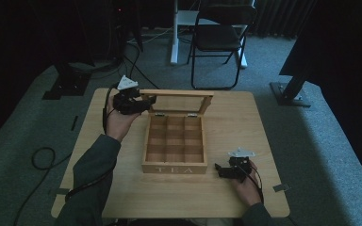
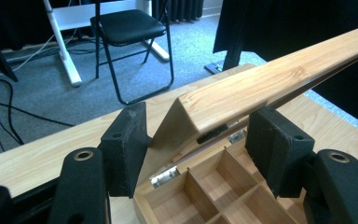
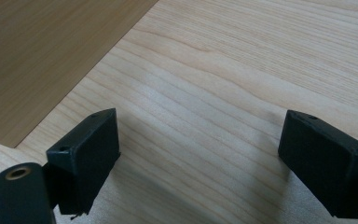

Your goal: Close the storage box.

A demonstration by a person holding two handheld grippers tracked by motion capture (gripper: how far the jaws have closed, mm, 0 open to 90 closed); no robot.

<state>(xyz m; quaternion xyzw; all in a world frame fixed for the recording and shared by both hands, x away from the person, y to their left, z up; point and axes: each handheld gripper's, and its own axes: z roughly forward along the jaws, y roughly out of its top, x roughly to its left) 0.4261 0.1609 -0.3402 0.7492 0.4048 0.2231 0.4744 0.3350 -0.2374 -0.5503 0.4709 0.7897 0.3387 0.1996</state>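
Observation:
A wooden tea box (image 1: 174, 168) with several empty compartments stands mid-table, its glass-paned lid (image 1: 176, 93) raised upright at the back. My left gripper (image 1: 143, 104) is at the lid's left end. In the left gripper view the lid's corner (image 2: 261, 84) lies between the jaws of that gripper (image 2: 196, 149), with a gap at the right pad (image 2: 277, 149), so the jaws stand open around it. My right gripper (image 1: 220, 170) rests on the table right of the box front, open with bare wood between its jaws (image 3: 198, 154). The box's side wall (image 3: 37, 56) is close by.
The light wooden table (image 1: 245, 122) has bare room right of the box. A black folding chair (image 1: 219, 37) and a white desk leg (image 1: 174, 42) stand on the carpet beyond. Cables (image 1: 42, 157) lie on the floor to the left, and a black stand base (image 1: 290, 92) is at the right.

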